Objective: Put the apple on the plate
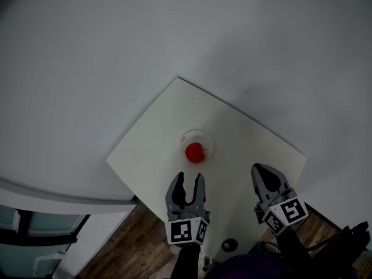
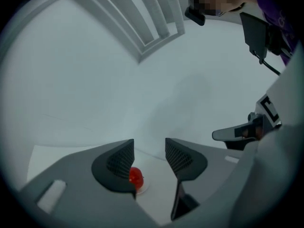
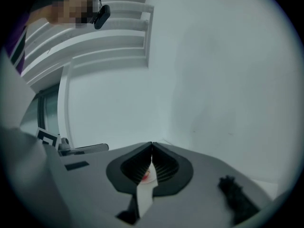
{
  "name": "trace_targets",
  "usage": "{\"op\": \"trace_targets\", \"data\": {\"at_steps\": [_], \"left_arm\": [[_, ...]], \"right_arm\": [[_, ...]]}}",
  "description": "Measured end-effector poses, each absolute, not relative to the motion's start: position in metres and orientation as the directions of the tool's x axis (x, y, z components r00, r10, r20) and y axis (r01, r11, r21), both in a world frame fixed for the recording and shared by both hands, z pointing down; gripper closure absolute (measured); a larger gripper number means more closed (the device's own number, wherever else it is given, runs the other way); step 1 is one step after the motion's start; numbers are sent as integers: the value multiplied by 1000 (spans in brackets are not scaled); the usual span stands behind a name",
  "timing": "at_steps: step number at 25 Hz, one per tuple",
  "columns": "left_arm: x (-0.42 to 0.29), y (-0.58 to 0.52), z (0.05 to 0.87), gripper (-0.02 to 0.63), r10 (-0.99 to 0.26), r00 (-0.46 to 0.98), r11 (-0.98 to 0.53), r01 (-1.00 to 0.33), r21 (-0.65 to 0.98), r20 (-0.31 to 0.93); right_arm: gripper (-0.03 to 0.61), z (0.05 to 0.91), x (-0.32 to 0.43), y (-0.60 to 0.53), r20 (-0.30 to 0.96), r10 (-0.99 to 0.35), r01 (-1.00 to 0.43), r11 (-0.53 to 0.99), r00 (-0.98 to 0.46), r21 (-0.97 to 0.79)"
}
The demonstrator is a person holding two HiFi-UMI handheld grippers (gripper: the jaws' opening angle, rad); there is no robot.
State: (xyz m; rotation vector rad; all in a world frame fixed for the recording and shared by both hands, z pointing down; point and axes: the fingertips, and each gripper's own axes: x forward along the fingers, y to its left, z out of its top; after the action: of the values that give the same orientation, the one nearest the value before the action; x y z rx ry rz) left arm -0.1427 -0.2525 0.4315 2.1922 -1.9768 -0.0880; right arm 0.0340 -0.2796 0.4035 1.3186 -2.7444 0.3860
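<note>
A red apple (image 1: 195, 152) rests on a small clear plate (image 1: 207, 140) near the middle of the white table (image 1: 250, 138). My left gripper (image 1: 190, 178) hovers just in front of the plate, open, with nothing between its jaws. In the left gripper view the apple (image 2: 136, 176) and plate lie below, partly behind the left jaw. My right gripper (image 1: 263, 170) is off to the right of the plate, its jaws shut and empty. Through the slit under its jaws in the right gripper view, a sliver of the apple (image 3: 145, 176) shows.
White walls close in behind the table's far corner. A small dark round object (image 1: 229, 246) lies near the table's front edge. Wooden floor (image 1: 136, 240) and a white cabinet (image 1: 52, 237) are at the lower left. White slats (image 2: 142, 18) stand behind me.
</note>
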Motion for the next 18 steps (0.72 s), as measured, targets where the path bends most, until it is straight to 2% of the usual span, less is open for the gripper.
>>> {"op": "trace_targets", "data": {"at_steps": [5, 9, 18], "left_arm": [[-155, -215, 404, 606, -1000, -1, 5, -988, 151, 26], [-158, -200, 398, 606, -1000, -13, 17, -982, 188, 24], [-157, -182, 389, 607, -999, -16, 21, -986, 162, 36]], "right_arm": [[568, 383, 29, -267, 140, -755, -767, 619, -640, -168], [568, 373, 26, -258, 123, -753, -763, 630, -646, -147], [568, 357, 21, -249, 122, -751, -761, 641, -649, -100]]}}
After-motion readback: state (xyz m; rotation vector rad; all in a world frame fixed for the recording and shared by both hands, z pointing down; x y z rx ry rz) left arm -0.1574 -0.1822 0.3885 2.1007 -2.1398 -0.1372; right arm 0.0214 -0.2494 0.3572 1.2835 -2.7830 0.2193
